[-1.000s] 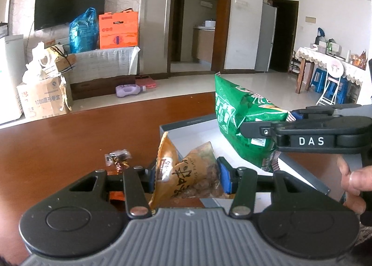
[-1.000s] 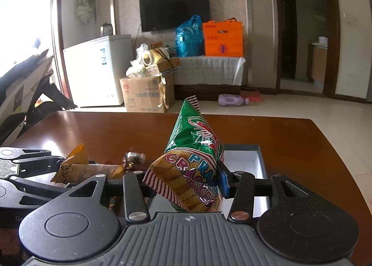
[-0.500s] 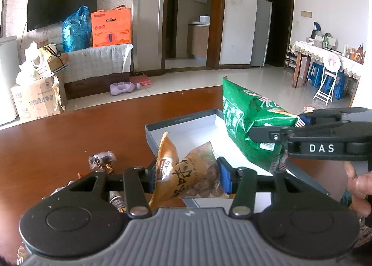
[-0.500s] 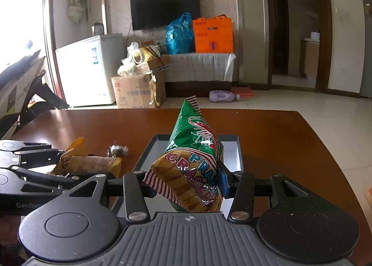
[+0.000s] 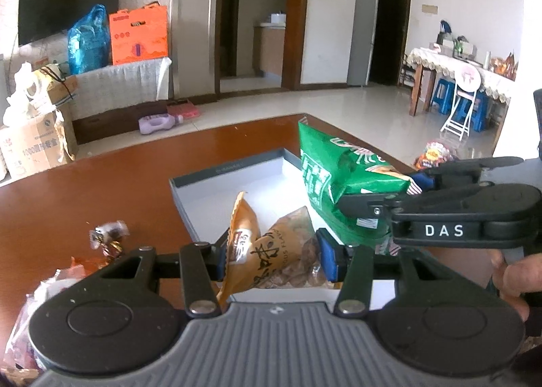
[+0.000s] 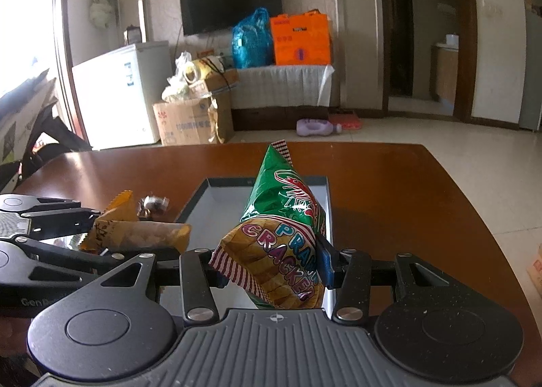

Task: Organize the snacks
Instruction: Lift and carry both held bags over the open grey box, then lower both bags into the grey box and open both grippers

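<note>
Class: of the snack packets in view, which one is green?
The prawn cracker bag in the right gripper; the left gripper holds an orange-brown packet.

You see brown table (image 5: 101,184), glossy. Tray (image 5: 216,172) at your 12 o'clock: grey rim, white floor. Your left gripper (image 5: 271,256): black, blue pads, grips orange-tan nut bag (image 5: 271,251) with black script. Your right gripper (image 6: 271,266): black, clamps green cracker bag (image 6: 284,217), yellow base, red-white striped edge, pink and blue letters.
</note>
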Demonstrator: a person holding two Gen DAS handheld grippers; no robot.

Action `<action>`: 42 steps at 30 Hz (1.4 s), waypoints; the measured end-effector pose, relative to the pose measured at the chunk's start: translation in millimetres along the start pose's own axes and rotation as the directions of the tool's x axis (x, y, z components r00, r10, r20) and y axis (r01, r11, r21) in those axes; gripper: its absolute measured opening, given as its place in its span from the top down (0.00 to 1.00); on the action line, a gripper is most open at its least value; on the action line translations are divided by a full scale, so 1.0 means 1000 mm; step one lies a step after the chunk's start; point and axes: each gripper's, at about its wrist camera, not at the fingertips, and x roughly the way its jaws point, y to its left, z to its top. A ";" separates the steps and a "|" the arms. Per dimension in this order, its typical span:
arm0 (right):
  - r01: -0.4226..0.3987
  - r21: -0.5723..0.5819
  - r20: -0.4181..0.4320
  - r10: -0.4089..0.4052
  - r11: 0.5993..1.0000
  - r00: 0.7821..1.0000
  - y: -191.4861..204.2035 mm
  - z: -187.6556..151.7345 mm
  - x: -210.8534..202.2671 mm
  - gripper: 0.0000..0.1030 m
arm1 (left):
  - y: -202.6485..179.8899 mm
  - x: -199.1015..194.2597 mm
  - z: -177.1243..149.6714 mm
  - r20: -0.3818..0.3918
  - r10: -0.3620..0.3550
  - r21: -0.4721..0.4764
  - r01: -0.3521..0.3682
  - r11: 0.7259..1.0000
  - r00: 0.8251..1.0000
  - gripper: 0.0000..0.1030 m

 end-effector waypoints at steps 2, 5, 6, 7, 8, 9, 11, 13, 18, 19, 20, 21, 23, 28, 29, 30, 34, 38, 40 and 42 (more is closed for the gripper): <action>0.000 0.003 -0.010 0.000 1.000 1.000 -0.002 0.001 0.002 0.53 | -0.004 0.006 -0.002 -0.011 -0.008 0.003 0.008 1.000 1.000 0.54; -0.007 0.009 -0.018 0.007 1.000 1.000 -0.006 -0.001 0.001 0.53 | -0.006 0.011 -0.003 -0.024 -0.015 0.012 0.016 1.000 1.000 0.54; -0.009 0.010 -0.022 0.009 1.000 1.000 -0.006 -0.001 0.002 0.53 | -0.005 0.011 -0.004 -0.029 -0.016 0.013 0.017 1.000 0.999 0.54; -0.010 0.010 -0.023 0.010 1.000 1.000 -0.006 -0.001 0.002 0.53 | -0.004 0.012 -0.005 -0.032 -0.017 0.010 0.017 1.000 0.999 0.54; -0.011 0.011 -0.025 0.012 1.000 1.000 -0.007 -0.001 0.001 0.53 | -0.003 0.013 -0.005 -0.035 -0.019 0.005 0.019 1.000 0.999 0.54; -0.012 0.011 -0.027 0.012 1.000 1.000 -0.007 -0.001 0.002 0.53 | -0.003 0.014 -0.005 -0.037 -0.020 0.003 0.020 1.000 0.999 0.54; -0.014 0.011 -0.032 0.014 1.000 0.999 -0.008 0.002 0.003 0.53 | -0.002 0.015 -0.007 -0.039 -0.016 0.000 0.016 1.000 0.999 0.54; -0.016 0.013 -0.037 0.017 1.000 0.999 -0.007 0.002 0.005 0.53 | -0.002 0.017 -0.008 -0.045 -0.017 -0.004 0.017 1.000 0.999 0.54; -0.017 0.017 -0.039 0.018 1.000 0.999 -0.008 0.002 0.009 0.53 | -0.006 0.030 -0.007 -0.062 -0.017 0.006 0.017 1.000 0.998 0.54; -0.016 0.019 -0.039 0.017 1.000 0.999 -0.008 0.002 0.010 0.53 | -0.007 0.032 -0.006 -0.061 -0.014 0.011 0.015 1.000 0.998 0.54; -0.017 0.022 -0.037 0.017 1.000 0.999 -0.009 0.002 0.010 0.53 | -0.006 0.033 -0.006 -0.061 -0.009 0.015 0.010 1.000 0.998 0.54; -0.019 0.027 -0.032 0.020 0.999 0.999 -0.009 0.003 0.010 0.53 | -0.005 0.035 -0.005 -0.060 -0.004 0.017 0.005 1.000 0.998 0.54; -0.017 0.031 -0.018 0.017 0.999 1.000 -0.011 0.003 0.010 0.53 | -0.002 0.036 -0.003 -0.057 0.000 0.010 0.000 1.000 0.998 0.54; -0.013 0.046 -0.013 0.013 0.999 1.000 -0.010 0.003 0.020 0.53 | 0.008 0.044 0.001 -0.053 0.009 0.004 -0.009 1.000 0.999 0.53; -0.010 0.042 -0.015 0.011 0.999 1.000 -0.009 0.004 0.022 0.53 | 0.010 0.046 0.002 -0.055 0.008 -0.001 -0.008 1.000 0.998 0.53; -0.007 0.034 -0.009 0.007 0.999 1.000 -0.008 0.005 0.023 0.53 | 0.012 0.047 0.003 -0.056 0.004 -0.007 -0.005 1.000 0.998 0.53; -0.003 0.041 -0.005 0.004 0.999 1.000 -0.005 0.005 0.028 0.53 | 0.016 0.054 0.006 -0.055 0.007 -0.014 -0.008 1.000 0.998 0.53; -0.003 0.055 -0.009 0.004 0.998 1.000 -0.005 0.004 0.033 0.53 | 0.024 0.068 0.010 -0.055 0.009 -0.003 -0.009 1.000 0.998 0.53; 0.003 0.062 -0.008 -0.003 0.998 1.000 -0.007 0.004 0.034 0.53 | 0.029 0.076 0.011 -0.062 0.015 -0.002 -0.015 1.000 0.998 0.53; 0.011 0.068 -0.009 -0.010 0.998 1.000 -0.009 0.004 0.037 0.53 | 0.034 0.082 0.013 -0.067 0.015 -0.007 -0.016 1.000 0.998 0.53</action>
